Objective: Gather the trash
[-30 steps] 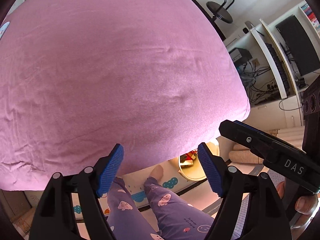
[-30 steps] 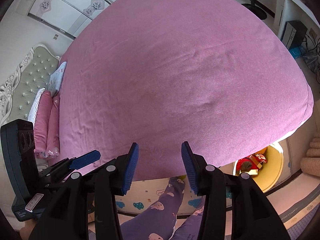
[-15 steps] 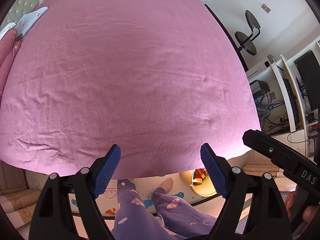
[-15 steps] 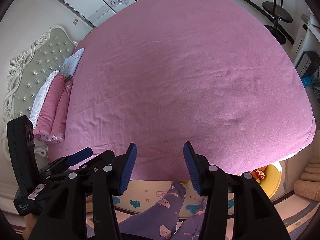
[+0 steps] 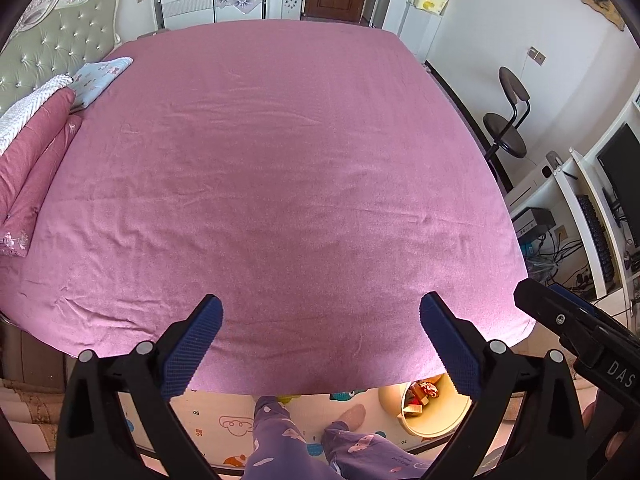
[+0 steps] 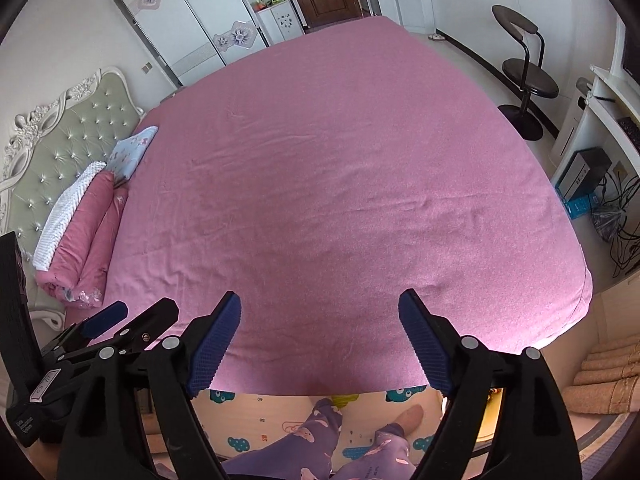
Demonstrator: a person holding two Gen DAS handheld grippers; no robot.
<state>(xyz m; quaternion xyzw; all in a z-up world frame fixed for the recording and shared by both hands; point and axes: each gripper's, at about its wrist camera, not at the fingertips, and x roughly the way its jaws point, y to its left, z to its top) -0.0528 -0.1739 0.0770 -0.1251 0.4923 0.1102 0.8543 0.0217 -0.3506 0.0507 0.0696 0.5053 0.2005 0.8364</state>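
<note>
A yellow waste bin [image 5: 434, 412] stands on the floor by the bed's near edge and holds red and orange wrappers [image 5: 424, 391]. In the right wrist view only a sliver of the bin [image 6: 496, 394] shows behind the right finger. My left gripper [image 5: 320, 332] is open and empty above the near edge of the pink bed sheet [image 5: 272, 184]. My right gripper [image 6: 320, 330] is open and empty over the same sheet [image 6: 344, 176]. No trash shows on the sheet.
Folded pink quilts [image 5: 32, 160] and a blue pillow [image 5: 98, 78] lie at the headboard end. A black chair [image 5: 506, 132] and a computer desk [image 5: 580, 216] stand right of the bed. The person's legs [image 5: 304, 440] stand on a patterned floor mat.
Both grippers have tilted up and pulled back, so the whole bed and room come into view. The right gripper's jaws have opened wider. The bin has slid lower in both views.
</note>
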